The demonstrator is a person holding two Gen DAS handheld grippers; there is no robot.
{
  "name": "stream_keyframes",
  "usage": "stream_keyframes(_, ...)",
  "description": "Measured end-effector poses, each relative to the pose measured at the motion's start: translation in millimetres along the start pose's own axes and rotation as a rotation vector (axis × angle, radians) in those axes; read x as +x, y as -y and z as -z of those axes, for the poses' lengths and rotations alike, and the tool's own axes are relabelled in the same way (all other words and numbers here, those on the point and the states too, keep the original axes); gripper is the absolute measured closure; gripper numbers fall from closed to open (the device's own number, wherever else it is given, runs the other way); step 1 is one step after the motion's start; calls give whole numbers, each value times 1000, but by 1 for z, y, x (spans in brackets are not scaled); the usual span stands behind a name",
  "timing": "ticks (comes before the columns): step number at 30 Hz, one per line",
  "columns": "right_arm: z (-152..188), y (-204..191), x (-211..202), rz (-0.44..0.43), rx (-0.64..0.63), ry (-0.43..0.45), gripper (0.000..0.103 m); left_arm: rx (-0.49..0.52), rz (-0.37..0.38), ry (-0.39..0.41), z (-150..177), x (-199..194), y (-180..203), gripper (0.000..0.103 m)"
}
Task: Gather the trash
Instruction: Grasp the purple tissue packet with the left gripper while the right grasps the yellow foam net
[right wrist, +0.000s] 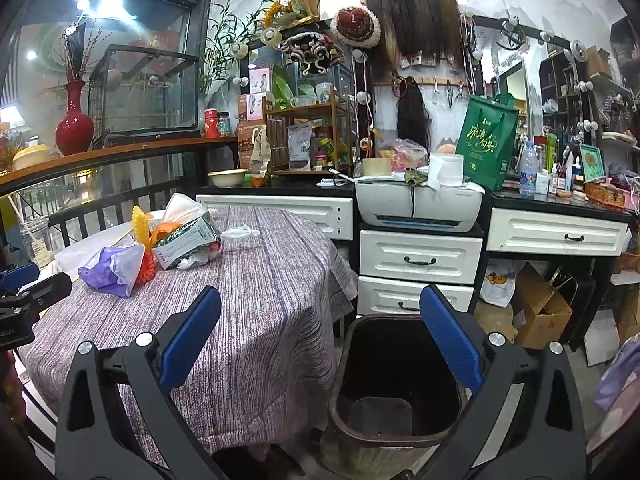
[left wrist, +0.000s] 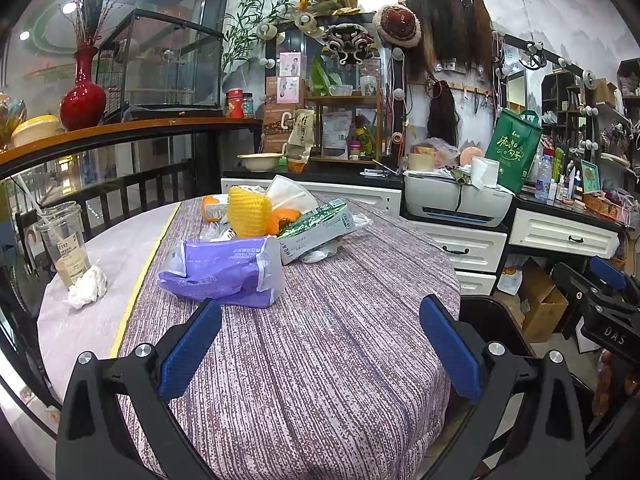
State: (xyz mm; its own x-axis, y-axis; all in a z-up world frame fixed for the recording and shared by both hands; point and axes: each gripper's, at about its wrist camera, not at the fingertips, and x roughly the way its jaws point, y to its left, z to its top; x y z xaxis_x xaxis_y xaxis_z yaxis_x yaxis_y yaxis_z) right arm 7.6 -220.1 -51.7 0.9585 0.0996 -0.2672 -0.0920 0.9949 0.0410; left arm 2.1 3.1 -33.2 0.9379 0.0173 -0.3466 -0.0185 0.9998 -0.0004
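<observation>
Lying in a loose heap toward the far side of the round table [left wrist: 320,360] is the trash: a crumpled purple plastic wrapper [left wrist: 228,274] nearest the left gripper [left wrist: 320,344], a yellow foam net sleeve [left wrist: 248,212] standing behind it, orange peel [left wrist: 286,216] tucked beside that, a green-and-white carton [left wrist: 320,226] tilting to the right, a white mask-like piece [left wrist: 290,194] at the back; a crumpled white tissue [left wrist: 86,288] is sitting apart at the left, touching a plastic cup [left wrist: 66,246] with a straw, the cup holding a little brown drink; left gripper is hovering over the cloth with its blue pads spread wide, gripping nothing; right gripper [right wrist: 320,340] is likewise standing apart and empty, hanging above a dark waste bin [right wrist: 396,432] just beside the table's right edge; a purple-grey striped cloth is covering the table; behind it a black countertop is running along white drawers [right wrist: 420,256], carrying a white printer [right wrist: 416,208], a green bag [right wrist: 486,148], bottles; a red vase [left wrist: 82,94] is standing on a wooden ledge at left; cardboard boxes [right wrist: 540,312] are sitting on the floor at right.
</observation>
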Motion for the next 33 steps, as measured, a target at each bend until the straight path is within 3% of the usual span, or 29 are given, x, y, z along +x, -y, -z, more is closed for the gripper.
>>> stream_keyframes(4, 1, -6, 14, -35, -9, -82, 5, -6, -15, -38, -2, 5, -5, 5)
stream_keyframes(11, -2, -40, 61, -185, -103, -245, 5, -28, -27, -197, -10, 35, -33, 5)
stream_keyframes(15, -15, -66, 92, -296, -113, -293, 5, -48, -50, -250, -21, 50, -66, 5)
stream_keyframes(18, -26, -82, 115, -322, -117, -300, 5, -41, -51, -310, -30, 67, -83, 5)
stream_keyframes(23, -46, -108, 149, -381, -116, -334, 5, 35, 3, -361, -45, 92, -77, 6)
stream_keyframes(28, -61, -113, 166, -352, -115, -311, 5, 128, 40, -394, -51, 118, -55, 15)
stream_keyframes(31, -61, -108, 168, -337, -109, -307, 5, 169, -6, -395, -55, 132, -47, 16)
stream_keyframes(33, -59, -105, 169, -335, -104, -316, 5, 167, -21, -415, -55, 143, -47, 24)
